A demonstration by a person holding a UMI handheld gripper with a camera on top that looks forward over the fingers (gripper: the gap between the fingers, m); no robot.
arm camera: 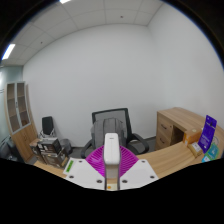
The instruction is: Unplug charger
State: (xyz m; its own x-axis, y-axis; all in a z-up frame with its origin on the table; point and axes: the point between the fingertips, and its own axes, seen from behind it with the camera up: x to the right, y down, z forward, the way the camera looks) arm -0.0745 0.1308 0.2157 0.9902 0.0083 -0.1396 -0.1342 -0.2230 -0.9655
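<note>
A white charger (pixel 112 155), a narrow upright block with a rounded top, stands between my gripper's (pixel 112 162) two fingers. The magenta pads (pixel 96 160) press against it from both sides, so the gripper is shut on it. The charger is held up in the air, facing the room. No socket, power strip or cable shows in this view. The charger's lower end is hidden between the white finger bodies.
Beyond the fingers a grey office chair (pixel 113 124) stands before a white wall. A wooden desk with drawers (pixel 184 124) is at the right, with a purple card (pixel 207 134) on it. A shelf unit (pixel 17 114) and a second chair (pixel 48 129) are at the left.
</note>
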